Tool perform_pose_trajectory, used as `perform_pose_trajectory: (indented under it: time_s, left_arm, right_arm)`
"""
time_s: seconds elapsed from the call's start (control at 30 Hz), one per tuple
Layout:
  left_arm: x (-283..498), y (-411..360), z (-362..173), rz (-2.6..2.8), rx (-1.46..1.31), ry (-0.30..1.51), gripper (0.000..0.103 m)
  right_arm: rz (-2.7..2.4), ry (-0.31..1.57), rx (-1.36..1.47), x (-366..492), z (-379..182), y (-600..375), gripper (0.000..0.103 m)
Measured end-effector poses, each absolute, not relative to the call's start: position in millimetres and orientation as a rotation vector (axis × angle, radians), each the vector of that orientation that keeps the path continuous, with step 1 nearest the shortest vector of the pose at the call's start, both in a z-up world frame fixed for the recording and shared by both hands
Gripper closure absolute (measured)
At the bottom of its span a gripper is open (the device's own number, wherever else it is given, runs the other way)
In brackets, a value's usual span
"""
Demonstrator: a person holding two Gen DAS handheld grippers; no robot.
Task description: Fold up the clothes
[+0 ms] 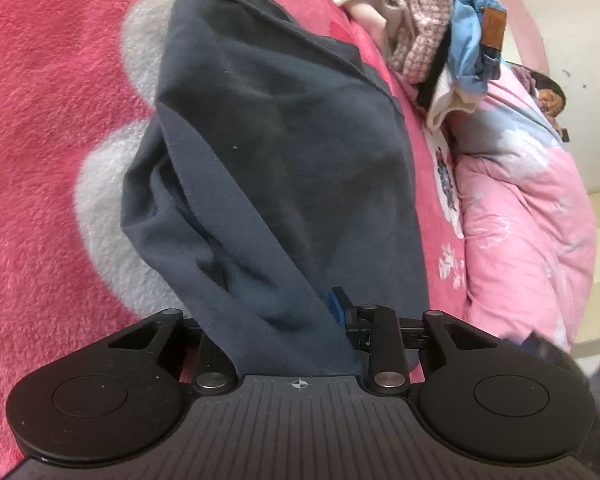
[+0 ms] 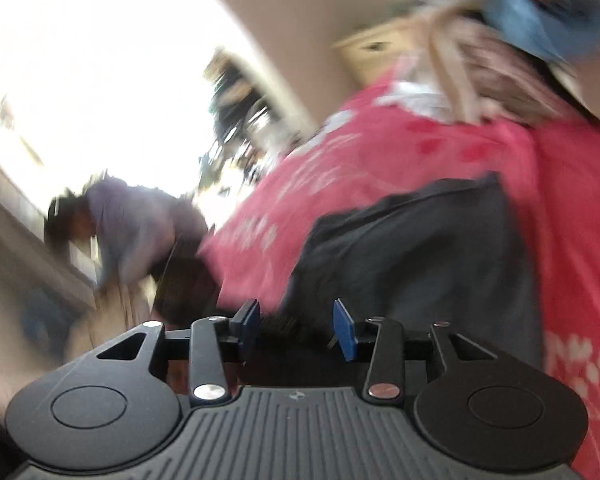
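No readable text, labels or numbers anywhere.

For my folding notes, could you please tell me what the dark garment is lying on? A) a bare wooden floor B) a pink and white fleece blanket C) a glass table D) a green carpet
B: the dark garment is spread over the pink and white fleece blanket, which shows on both sides of it.

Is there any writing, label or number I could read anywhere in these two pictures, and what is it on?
No readable text in either view.
Colourful print on a white patch of the bedding, left wrist view: may be lettering, too warped and blurred to read.
Brown patch on the blue jeans in the clothes pile: nothing legible.
Crosshair mark on the left gripper: a symbol, not text.
Right wrist view: motion-blurred, nothing legible.
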State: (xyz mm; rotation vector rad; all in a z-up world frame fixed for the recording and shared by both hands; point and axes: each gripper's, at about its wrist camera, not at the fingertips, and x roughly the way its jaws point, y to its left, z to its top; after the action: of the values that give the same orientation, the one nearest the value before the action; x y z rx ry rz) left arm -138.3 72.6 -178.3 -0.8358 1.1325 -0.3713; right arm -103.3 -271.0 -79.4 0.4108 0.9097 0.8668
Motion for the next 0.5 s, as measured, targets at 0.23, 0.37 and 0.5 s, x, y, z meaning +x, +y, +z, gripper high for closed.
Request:
perform_pose_trajectory:
  time_s: [0.23, 0.37, 0.5]
  left_arm:
    - [-146, 67, -173, -0.355, -0.757, 1.095, 0.076]
    - [-150, 64, -172, -0.373, -0.708, 1.067, 0.077]
    - [-154, 64, -173, -0.396, -0.689, 1.042, 0.077]
  right_arm:
    - [0.635, 1.132, 0.449, 3, -121, -307, 0.038]
    - [0.653, 1.202, 0.45, 27, -153, -311, 0.035]
    - [0.728, 1.226, 0.513, 31, -176, -311, 0.033]
